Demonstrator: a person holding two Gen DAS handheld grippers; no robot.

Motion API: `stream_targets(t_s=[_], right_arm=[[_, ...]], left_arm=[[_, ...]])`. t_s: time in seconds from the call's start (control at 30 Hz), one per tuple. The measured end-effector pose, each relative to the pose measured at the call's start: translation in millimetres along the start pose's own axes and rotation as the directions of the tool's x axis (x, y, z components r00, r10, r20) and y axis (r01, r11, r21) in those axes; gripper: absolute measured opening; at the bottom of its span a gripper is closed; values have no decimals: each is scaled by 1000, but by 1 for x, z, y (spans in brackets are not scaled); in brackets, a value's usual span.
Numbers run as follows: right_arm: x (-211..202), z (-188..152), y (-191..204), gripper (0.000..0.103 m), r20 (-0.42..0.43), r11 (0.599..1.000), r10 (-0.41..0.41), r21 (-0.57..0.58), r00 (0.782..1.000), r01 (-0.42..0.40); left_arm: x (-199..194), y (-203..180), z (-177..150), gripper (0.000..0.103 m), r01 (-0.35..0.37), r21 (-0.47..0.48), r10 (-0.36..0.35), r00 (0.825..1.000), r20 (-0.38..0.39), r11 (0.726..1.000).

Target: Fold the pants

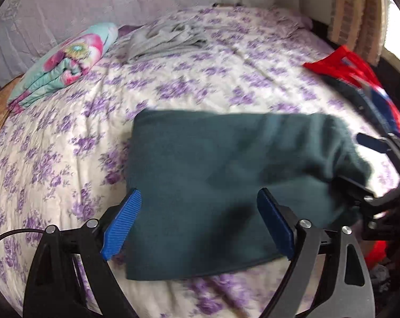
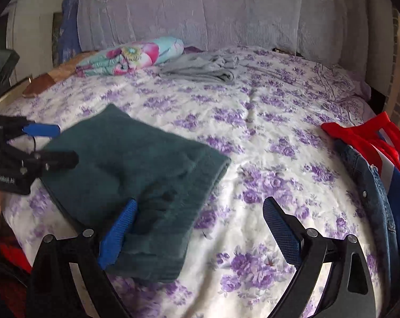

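Both tongs gape empty: left tongs straddle the near edge of the folded pants by the bed's near edge, long axis across them, right tongs just off its right end

- Pants: dark teal cloth, matt, soft and fuzzy.
- Bedspread: quilted cloth, matt, purple flower print.
- Left gripper: ribbed blue plastic pads, matt black arms, shiny metal screws.
- Jeans: blue denim, coarse weave.
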State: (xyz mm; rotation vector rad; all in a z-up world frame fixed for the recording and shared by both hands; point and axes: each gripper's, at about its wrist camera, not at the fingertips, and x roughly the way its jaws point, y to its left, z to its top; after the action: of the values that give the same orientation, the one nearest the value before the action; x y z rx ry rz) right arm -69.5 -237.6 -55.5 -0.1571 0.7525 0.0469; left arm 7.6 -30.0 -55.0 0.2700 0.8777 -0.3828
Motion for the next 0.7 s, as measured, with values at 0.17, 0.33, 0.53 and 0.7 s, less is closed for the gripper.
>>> stream_targets(t_s=[0.17,0.33,0.53,0.7], right_arm=[[-7,-11,-30,97,5,982,126,140,992,-125],[-46,22,-18,97,231,996,43,71,972,-61],[-4,55,3,98,165,995,-92,-18,982,97],[35,42,-24,98,10,997,-24,70,1000,23]], left_arm=[[22,52,-10,97,160,-225,-180,981,-72,961],[-20,63,15,96,127,-213,-117,991,58,969],[5,41,63,96,36,-129,-32,999,33,991],[71,51,54,99,-11,-163,-7,994,-107,987]])
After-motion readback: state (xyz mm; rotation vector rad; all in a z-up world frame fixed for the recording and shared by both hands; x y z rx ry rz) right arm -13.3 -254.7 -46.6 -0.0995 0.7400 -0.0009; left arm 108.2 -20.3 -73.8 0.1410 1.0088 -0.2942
